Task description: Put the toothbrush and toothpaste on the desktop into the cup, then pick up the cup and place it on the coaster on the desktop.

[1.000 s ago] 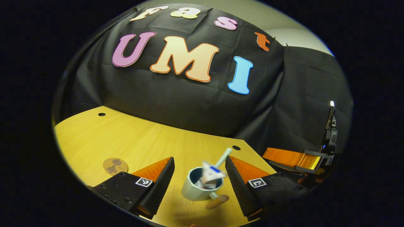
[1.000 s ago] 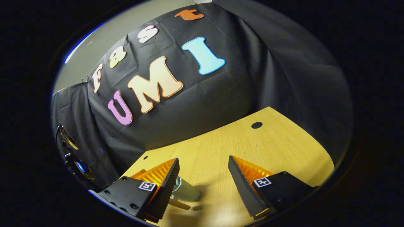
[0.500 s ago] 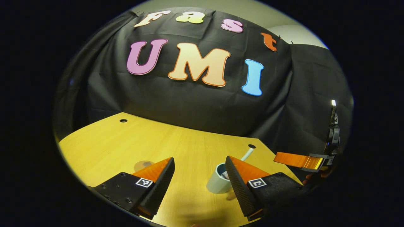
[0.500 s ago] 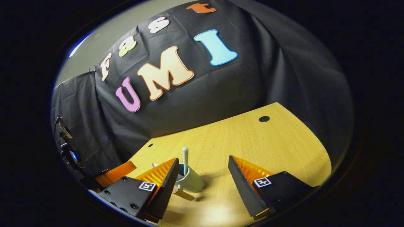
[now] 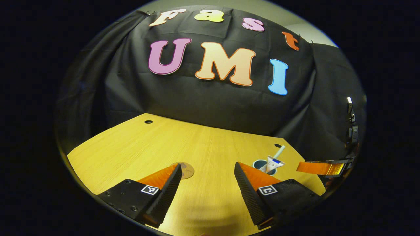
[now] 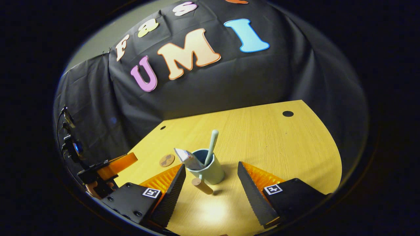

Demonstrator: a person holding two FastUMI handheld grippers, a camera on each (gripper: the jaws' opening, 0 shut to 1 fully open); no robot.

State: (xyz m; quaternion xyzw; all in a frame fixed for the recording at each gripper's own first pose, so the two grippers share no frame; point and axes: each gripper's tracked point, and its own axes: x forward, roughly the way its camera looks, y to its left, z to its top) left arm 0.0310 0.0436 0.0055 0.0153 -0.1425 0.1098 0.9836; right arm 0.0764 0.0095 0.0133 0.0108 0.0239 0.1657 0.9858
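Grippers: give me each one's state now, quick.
Left gripper: open, holding nothing.
Right gripper: open, holding nothing; the cup stands between its fingers, untouched.

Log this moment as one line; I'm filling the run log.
cup: on desk, off coaster | toothbrush, toothpaste: in cup | left gripper: open | right gripper: open, facing cup

No readable wording shows on the task's things. The toothpaste tube (image 6: pixel 187 158) standing in the cup (image 6: pixel 210 170) carries print too small and blurred to make out. Each gripper body bears small square black-and-white coded markers (image 5: pixel 149 189), not text.
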